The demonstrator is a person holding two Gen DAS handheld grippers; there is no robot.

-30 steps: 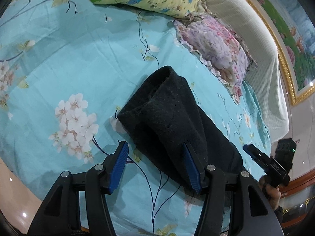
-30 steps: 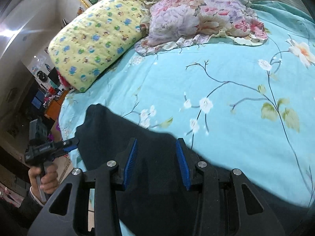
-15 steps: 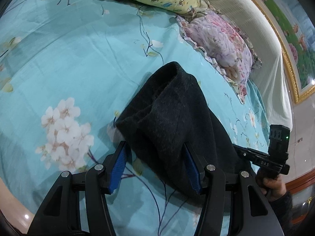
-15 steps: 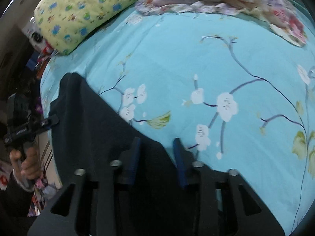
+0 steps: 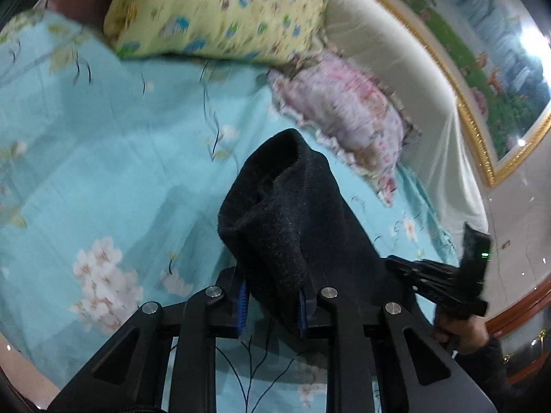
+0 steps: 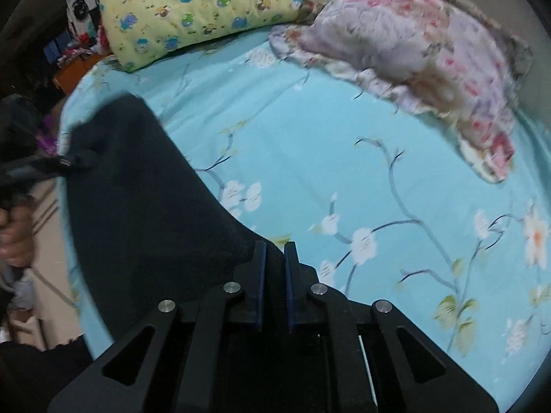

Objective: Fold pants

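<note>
The dark fleece pants lie on the turquoise flowered bedsheet. My left gripper is shut on a bunched edge of the pants, which rise in a thick fold ahead of the blue pads. In the right wrist view the pants spread wide to the left. My right gripper is shut on their near edge, its jaws almost together. The right gripper also shows at the right of the left wrist view. The left gripper shows at the left edge of the right wrist view, on the far corner of the pants.
A yellow patterned pillow and a pink flowered pillow lie at the head of the bed against a cream headboard. A gold-framed picture hangs behind. The bed's edge and the floor are at the left.
Both grippers have closed from open onto the pants' edges. The left has lifted its bunched end of the pants off the sheet; both views have swung toward the pillows.
</note>
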